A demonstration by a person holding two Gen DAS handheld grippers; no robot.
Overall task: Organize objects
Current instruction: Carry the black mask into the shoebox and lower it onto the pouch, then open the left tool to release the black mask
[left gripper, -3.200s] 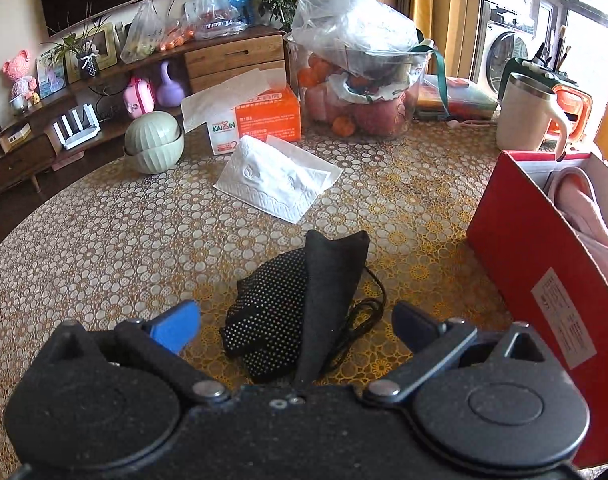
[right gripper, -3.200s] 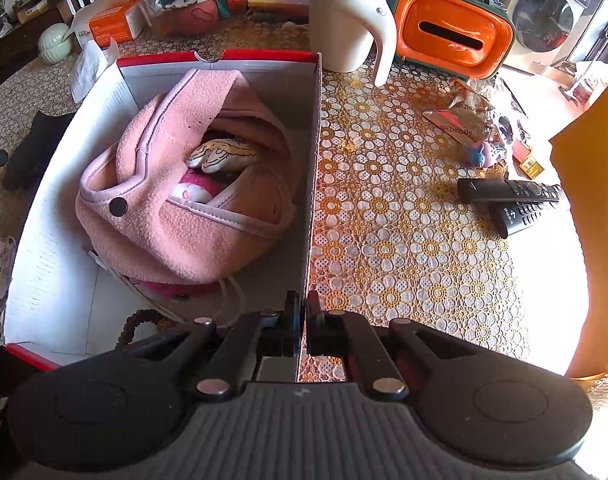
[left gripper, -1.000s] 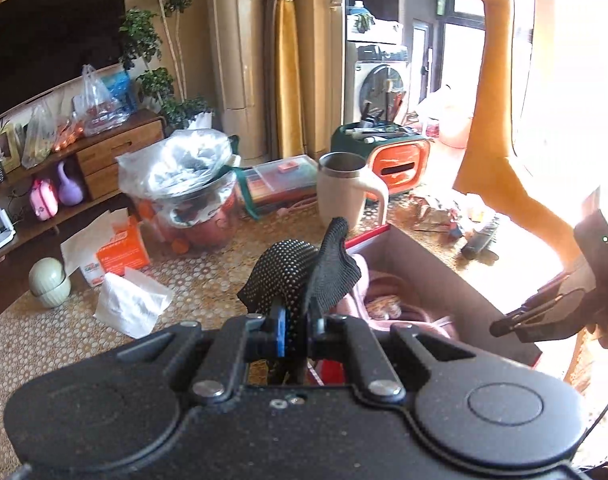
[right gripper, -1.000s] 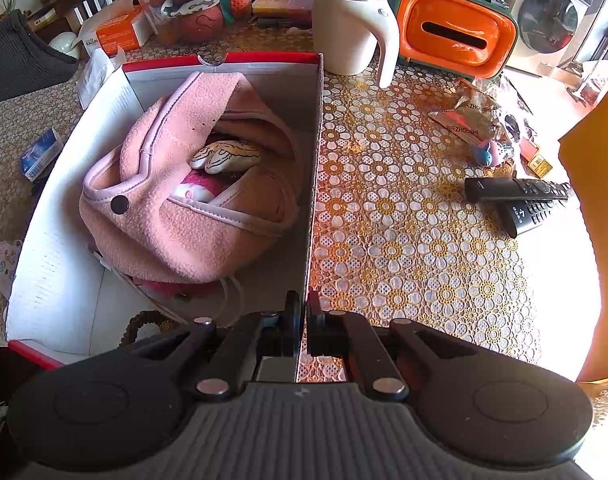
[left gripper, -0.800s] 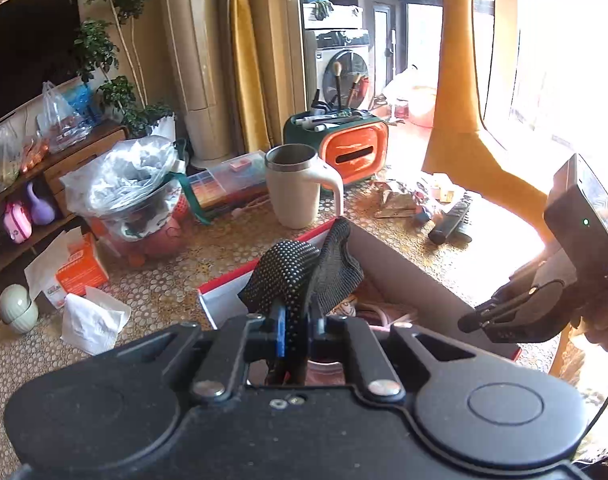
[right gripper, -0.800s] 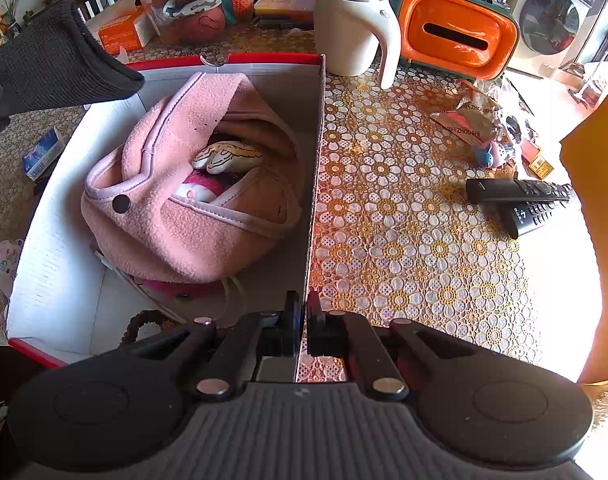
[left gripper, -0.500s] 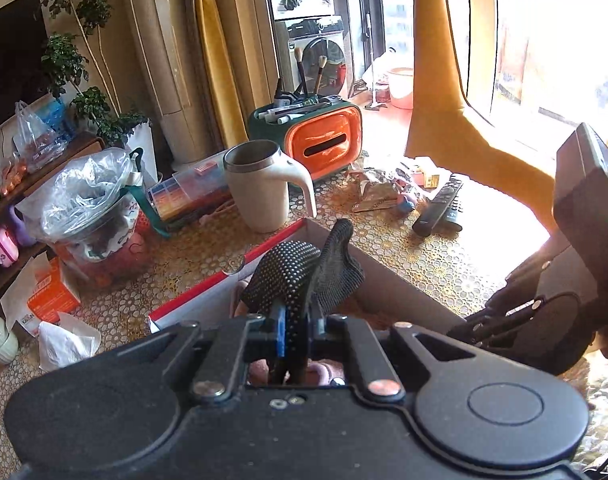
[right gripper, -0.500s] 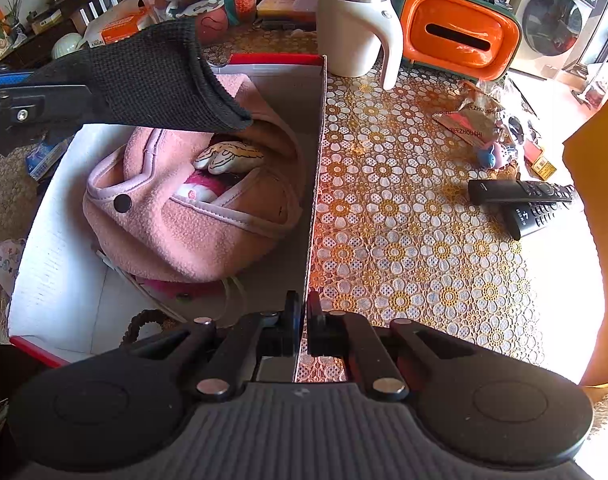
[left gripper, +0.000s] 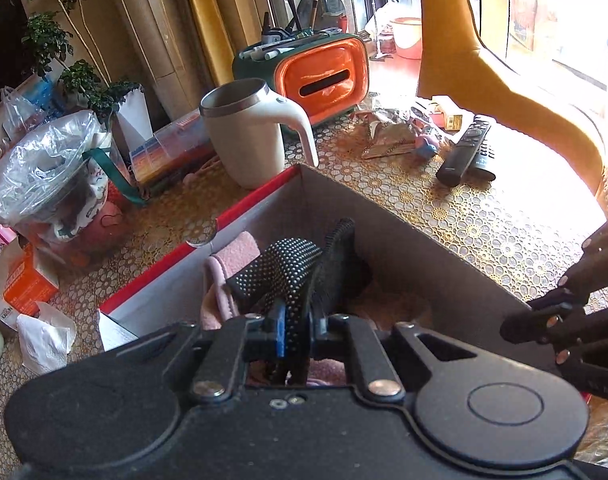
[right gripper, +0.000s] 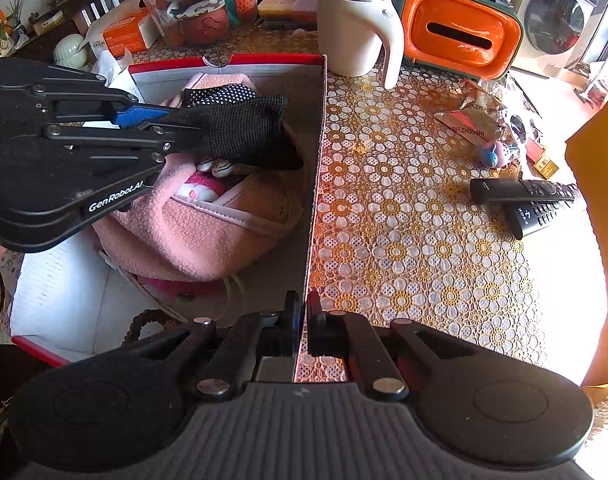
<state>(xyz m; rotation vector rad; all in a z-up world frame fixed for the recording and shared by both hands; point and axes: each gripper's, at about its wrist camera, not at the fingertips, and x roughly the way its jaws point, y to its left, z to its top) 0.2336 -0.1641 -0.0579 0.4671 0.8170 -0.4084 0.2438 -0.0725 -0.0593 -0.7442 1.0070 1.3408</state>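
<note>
The left gripper (left gripper: 295, 330) is clamped on a black dotted glove (right gripper: 239, 128), and its jaws have just been easing apart a little with the fabric still pinched between them. The glove hangs inside the mouth of the red-edged cardboard box (right gripper: 314, 184), above the pink fleece bag (right gripper: 191, 236) that fills most of the box's far end. In the right wrist view the glove's loose end sits close to the box's right wall, not clearly touching it.

Over on the near right corner, the right gripper (right gripper: 303, 330) is closed tight on that same wall, one finger inside the box and one outside, pinning the cardboard edge. From the left wrist view its black linkage (left gripper: 564, 312) shows at the right, beside the box.

Room to move: inside the box the bare white floor (right gripper: 63, 292) opens up on the near left, in front of the bag. Past the far red rim (left gripper: 239, 216) stands a cream mug (left gripper: 247, 132), just beside the box's corner, with an orange tissue holder (left gripper: 320, 76) behind it. To the right of the box the patterned tablecloth (right gripper: 416, 240) lies open up to two remote controls (right gripper: 528, 200) and a crinkled foil packet (right gripper: 468, 118) near the bright edge.
</note>
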